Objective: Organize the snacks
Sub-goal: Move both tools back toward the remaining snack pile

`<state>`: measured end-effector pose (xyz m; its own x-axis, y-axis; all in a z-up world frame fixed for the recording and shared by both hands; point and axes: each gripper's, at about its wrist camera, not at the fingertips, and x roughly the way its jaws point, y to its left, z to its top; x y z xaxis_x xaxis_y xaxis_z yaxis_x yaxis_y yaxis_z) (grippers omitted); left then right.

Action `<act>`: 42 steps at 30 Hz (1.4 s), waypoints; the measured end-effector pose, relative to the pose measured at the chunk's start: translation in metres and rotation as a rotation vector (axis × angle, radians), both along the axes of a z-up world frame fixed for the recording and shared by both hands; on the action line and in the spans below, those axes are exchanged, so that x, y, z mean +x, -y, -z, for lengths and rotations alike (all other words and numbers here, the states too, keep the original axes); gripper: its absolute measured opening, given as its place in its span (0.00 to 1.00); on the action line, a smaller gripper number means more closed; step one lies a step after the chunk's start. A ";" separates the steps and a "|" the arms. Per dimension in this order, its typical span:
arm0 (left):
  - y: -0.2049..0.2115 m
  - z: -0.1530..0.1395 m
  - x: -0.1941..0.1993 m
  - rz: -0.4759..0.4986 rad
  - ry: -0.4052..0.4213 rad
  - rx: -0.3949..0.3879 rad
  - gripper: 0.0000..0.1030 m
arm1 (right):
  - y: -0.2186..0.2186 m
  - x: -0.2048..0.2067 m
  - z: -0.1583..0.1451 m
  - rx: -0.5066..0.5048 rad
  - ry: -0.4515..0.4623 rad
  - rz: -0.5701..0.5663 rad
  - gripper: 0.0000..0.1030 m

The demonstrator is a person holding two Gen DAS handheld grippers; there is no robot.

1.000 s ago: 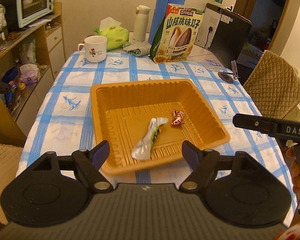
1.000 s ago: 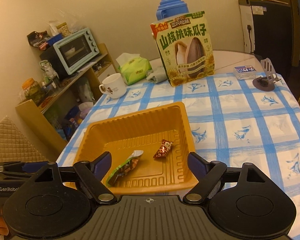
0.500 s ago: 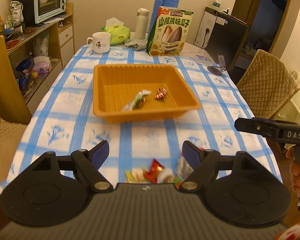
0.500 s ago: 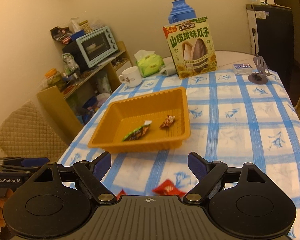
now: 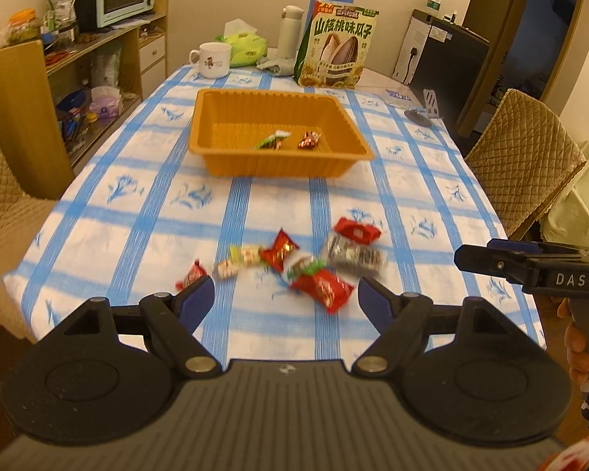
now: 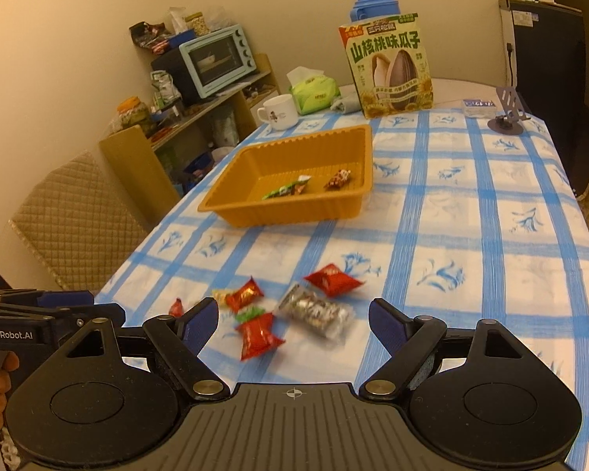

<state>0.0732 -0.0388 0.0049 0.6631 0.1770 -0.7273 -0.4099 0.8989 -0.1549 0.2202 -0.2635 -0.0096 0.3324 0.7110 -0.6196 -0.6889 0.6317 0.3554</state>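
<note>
Small red-wrapped candy (image 5: 188, 274) partly hidden behind the left gripper's blue-padded finger (image 5: 195, 301), loose wrapped snacks near the table's front edge motion-blurred with unreadable print, black handheld right gripper body (image 5: 538, 271) cut off by the frame's right edge

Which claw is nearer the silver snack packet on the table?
Right, probably. The right claw has the silver snack packet just ahead between its fingers; the left claw sees it farther ahead, right of centre, beyond a red packet.
</note>
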 end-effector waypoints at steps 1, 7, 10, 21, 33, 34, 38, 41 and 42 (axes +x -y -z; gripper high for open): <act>0.003 0.001 -0.004 -0.004 -0.003 0.000 0.76 | 0.002 -0.003 0.002 -0.004 -0.003 -0.004 0.81; 0.016 0.009 -0.021 -0.027 -0.023 0.012 0.76 | 0.010 -0.014 0.013 -0.025 -0.020 -0.032 0.81; 0.019 0.014 -0.027 -0.028 -0.029 0.022 0.76 | 0.010 -0.019 0.019 -0.037 -0.024 -0.039 0.81; 0.008 0.040 -0.033 0.010 -0.085 0.046 0.74 | 0.010 -0.026 0.037 -0.075 -0.025 -0.044 0.81; -0.025 0.062 -0.018 0.046 -0.106 0.076 0.66 | -0.002 -0.014 0.050 -0.102 -0.039 0.008 0.81; -0.029 0.064 -0.016 0.050 -0.109 0.078 0.64 | -0.004 -0.012 0.050 -0.103 -0.040 0.012 0.81; -0.045 0.072 -0.007 0.060 -0.119 0.089 0.60 | -0.010 -0.006 0.054 -0.113 -0.046 0.029 0.81; -0.055 0.077 0.001 0.071 -0.126 0.101 0.58 | -0.014 0.000 0.056 -0.121 -0.051 0.044 0.81; -0.059 0.079 0.004 0.076 -0.128 0.105 0.57 | -0.015 0.002 0.057 -0.124 -0.053 0.049 0.81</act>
